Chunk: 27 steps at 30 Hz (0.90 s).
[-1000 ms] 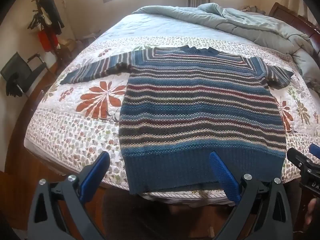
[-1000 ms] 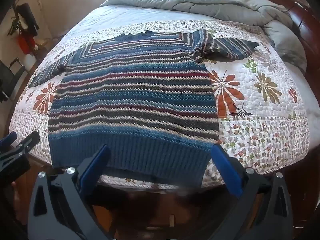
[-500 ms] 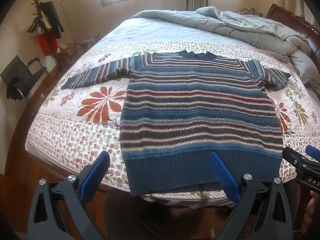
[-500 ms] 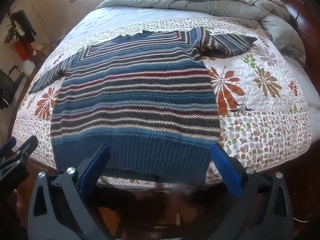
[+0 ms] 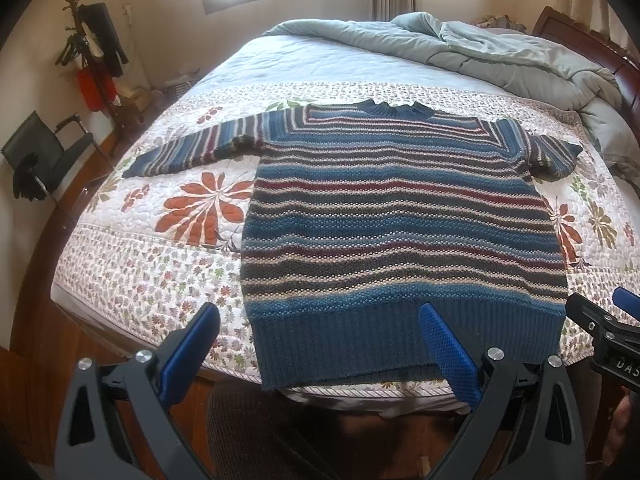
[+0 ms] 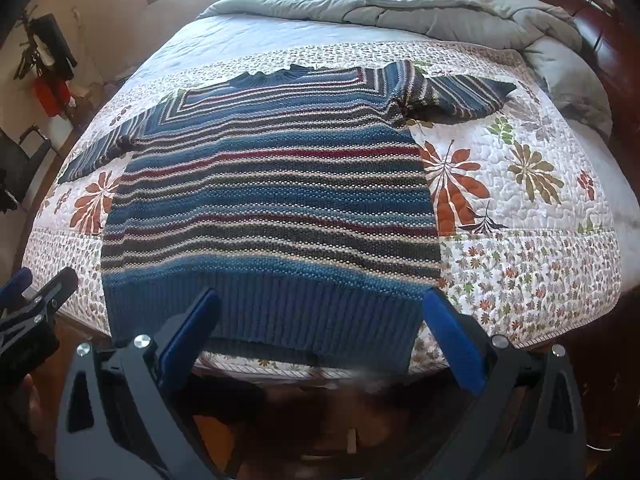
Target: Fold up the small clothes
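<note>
1. You are holding the left gripper (image 5: 320,334) spread wide, gripping nothing, over the hem.
2. You are holding the right gripper (image 6: 322,312) equally wide, also unloaded.
3. The striped sweater (image 6: 272,200) is lying flat on the floral quilt (image 6: 520,240), sleeves out, hem overhanging the near edge.

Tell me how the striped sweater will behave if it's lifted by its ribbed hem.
The striped sweater would likely sag: its ribbed hem already droops over the bed's edge. The chunky knit suggests some weight and good grip. The far sleeve lies spread out and would probably trail behind.
</note>
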Available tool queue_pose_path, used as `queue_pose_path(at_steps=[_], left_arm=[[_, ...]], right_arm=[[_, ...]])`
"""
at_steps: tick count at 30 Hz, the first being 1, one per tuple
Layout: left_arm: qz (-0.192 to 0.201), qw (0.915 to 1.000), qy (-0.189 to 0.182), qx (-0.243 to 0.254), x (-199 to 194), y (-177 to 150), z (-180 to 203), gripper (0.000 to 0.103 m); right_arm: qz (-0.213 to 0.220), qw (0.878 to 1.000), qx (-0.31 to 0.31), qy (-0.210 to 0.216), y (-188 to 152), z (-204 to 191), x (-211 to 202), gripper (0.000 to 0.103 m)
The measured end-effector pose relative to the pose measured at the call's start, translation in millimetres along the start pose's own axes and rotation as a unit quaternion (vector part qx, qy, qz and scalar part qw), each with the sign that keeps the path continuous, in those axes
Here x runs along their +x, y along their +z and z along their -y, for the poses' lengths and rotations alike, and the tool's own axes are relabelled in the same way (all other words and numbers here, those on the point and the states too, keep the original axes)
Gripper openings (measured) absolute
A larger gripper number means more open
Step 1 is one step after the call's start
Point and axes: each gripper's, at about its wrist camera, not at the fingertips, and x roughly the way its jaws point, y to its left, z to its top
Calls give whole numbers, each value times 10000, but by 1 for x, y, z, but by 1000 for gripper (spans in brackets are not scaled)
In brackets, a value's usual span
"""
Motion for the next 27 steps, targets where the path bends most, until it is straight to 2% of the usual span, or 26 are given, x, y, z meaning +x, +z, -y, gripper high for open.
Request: queue_pose_path(at_steps=[27], left_arm=[[16,10000,49,42,0,1,4,100]], right_arm=[[-30,10000,-38,-18,-2,2,6,101]])
